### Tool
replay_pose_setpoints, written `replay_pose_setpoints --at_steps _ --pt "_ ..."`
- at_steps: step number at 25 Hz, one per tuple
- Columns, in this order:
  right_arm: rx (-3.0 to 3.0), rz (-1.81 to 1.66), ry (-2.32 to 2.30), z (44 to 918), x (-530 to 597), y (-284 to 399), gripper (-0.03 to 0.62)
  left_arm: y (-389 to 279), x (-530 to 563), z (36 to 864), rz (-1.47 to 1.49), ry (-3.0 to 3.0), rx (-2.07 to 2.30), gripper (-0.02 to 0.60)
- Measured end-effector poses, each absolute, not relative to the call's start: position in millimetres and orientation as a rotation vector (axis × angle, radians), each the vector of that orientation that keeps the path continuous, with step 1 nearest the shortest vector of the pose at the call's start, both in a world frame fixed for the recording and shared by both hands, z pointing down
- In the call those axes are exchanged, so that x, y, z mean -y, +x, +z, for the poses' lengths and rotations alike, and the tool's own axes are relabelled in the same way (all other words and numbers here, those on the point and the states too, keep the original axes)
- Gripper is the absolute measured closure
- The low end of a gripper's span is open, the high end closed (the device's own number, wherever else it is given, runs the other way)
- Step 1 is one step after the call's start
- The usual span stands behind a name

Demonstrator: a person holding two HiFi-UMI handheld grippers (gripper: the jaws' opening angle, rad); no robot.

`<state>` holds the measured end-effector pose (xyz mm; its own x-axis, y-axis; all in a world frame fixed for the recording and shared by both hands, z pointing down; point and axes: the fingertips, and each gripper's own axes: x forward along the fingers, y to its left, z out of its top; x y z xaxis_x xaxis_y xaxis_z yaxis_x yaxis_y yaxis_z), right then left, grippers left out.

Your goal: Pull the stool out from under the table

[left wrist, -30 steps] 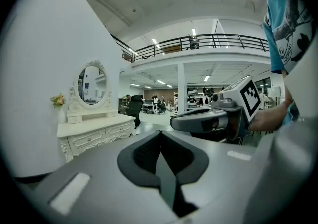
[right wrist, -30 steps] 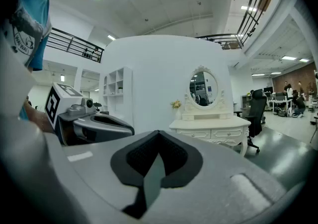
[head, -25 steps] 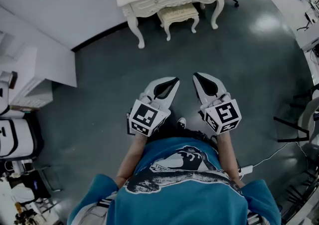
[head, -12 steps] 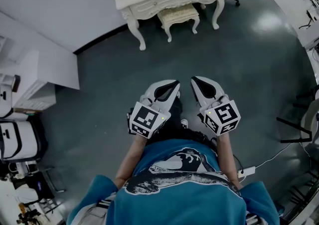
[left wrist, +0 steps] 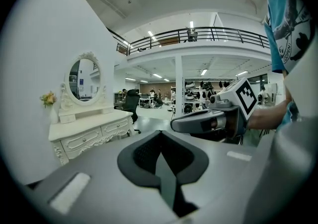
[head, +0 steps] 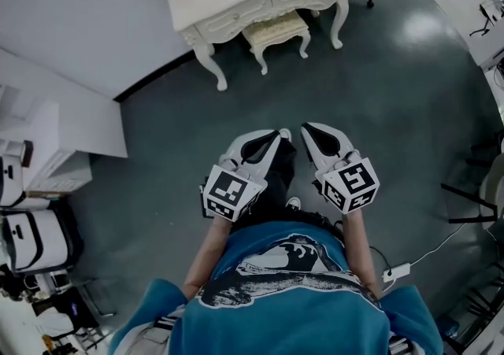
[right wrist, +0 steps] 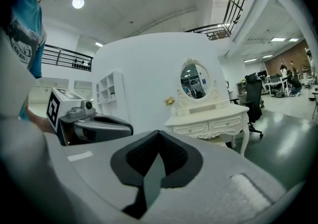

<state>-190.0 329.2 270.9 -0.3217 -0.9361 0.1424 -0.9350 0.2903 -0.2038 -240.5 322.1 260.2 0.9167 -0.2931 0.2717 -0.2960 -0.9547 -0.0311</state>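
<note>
- Stool (head: pixel 276 30): cream, padded rectangular seat with carved apron and curved legs.
- Location: well ahead of both grippers' tips and well apart from them, partly tucked in the kneehole of the white dressing table (head: pixel 236 1), between its front legs.
- Orientation: long axis parallel to the table's drawer front; in the head view it slants from lower left to upper right.
- Left gripper (head: pixel 276 135): jaws pressed together, nothing between them.
- Right gripper (head: pixel 308 128): jaws likewise closed and empty; just beside the left one, tips angled towards each other.
- Markings: black-and-white square markers on each gripper's cube.
</note>
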Motion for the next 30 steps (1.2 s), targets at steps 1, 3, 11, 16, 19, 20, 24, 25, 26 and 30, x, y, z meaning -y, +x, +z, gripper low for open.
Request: replay_pose_setpoints --at_steps 1,3,11,16,19,20,24,25,26,30 --pt "-2.515 -0.398 -1.836 272.9 -321.9 -183.5 0.592 -234.4 -314.1 261.7 0.431 3.059 0.459 0.569" --pt "-2.5 -0.41 -1.861 277.7 -305.6 -168.3 0.592 -220.7 -297.1 266.6 0.415 3.047 0.425 0.569" --pt "-2.423 -0.498 -1.922 285.9 -210.8 -108.9 0.592 -165.8 -191.4 270.0 0.43 3.062 0.36 0.569" --pt "-2.395 -0.569 -1.955 293.5 -148.5 -81.9 0.591 -132.6 -116.0 269.8 0.432 3.044 0.321 0.569" --pt "-2.371 -0.596 -1.979 295.9 -117.6 -65.2 0.592 -114.5 -80.7 270.7 0.433 3.033 0.294 0.569" --pt "-2.364 -0.606 -1.986 297.2 -108.6 -59.8 0.592 -108.8 -70.8 271.6 0.437 3.029 0.285 0.569" --pt "-2.349 -0.652 -2.013 305.1 -77.7 -43.0 0.592 -91.0 -36.8 273.5 0.444 3.007 0.257 0.569" --pt "-2.346 -0.659 -2.02 306.6 -70.3 -39.3 0.591 -87.6 -29.1 274.6 0.444 3.003 0.248 0.569" --pt "-2.341 -0.662 -2.029 307.5 -62.8 -35.4 0.591 -84.2 -21.6 275.9 0.442 3.002 0.239 0.569" --pt "-2.307 -0.627 -2.063 304.1 -37.2 -22.2 0.592 -73.5 3.0 279.5 0.433 3.006 0.209 0.569"
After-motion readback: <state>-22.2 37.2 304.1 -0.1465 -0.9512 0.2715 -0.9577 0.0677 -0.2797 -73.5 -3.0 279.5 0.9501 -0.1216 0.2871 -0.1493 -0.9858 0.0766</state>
